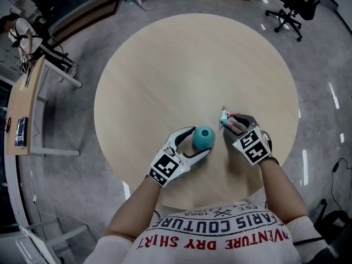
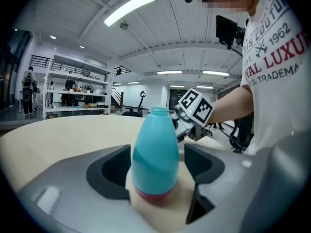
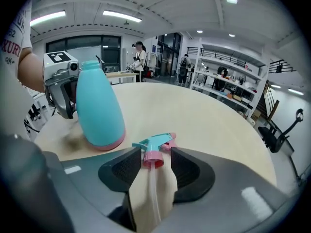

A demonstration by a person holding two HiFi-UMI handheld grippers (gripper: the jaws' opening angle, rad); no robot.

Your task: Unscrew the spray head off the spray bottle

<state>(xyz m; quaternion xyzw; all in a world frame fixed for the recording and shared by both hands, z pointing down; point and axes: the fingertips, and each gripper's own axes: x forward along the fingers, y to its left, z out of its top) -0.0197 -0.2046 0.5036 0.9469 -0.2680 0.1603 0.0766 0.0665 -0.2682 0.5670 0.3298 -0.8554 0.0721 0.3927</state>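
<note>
Teal plastic with a pink base: one spray bottle stands upright near the middle of the near half of the round, pale wood bench. Its neck is bare and open at the top. One spray head, teal with a pink collar, is just to the right of the bottle and apart from it, and it appears to lie on the bench top.

There are two grippers, one in each hand. The left gripper comes in from the near left with its jaws on either side of the bottle's lower body. They stand wide apart with a gap showing beside the bottle, so they are open around it, not clamped. In the left gripper view it points nearly level across the bench.

The right gripper comes in from the near right and tilts down towards the bench top. Its jaws flank the pink collar of the spray head. They are parted, with clear space on one side, so they do not pinch it. One clear dip tube runs back from the collar between the jaws.

Both forearms reach forward from the near edge and converge towards the bottle. One office chair stands on the floor at the far right.
</note>
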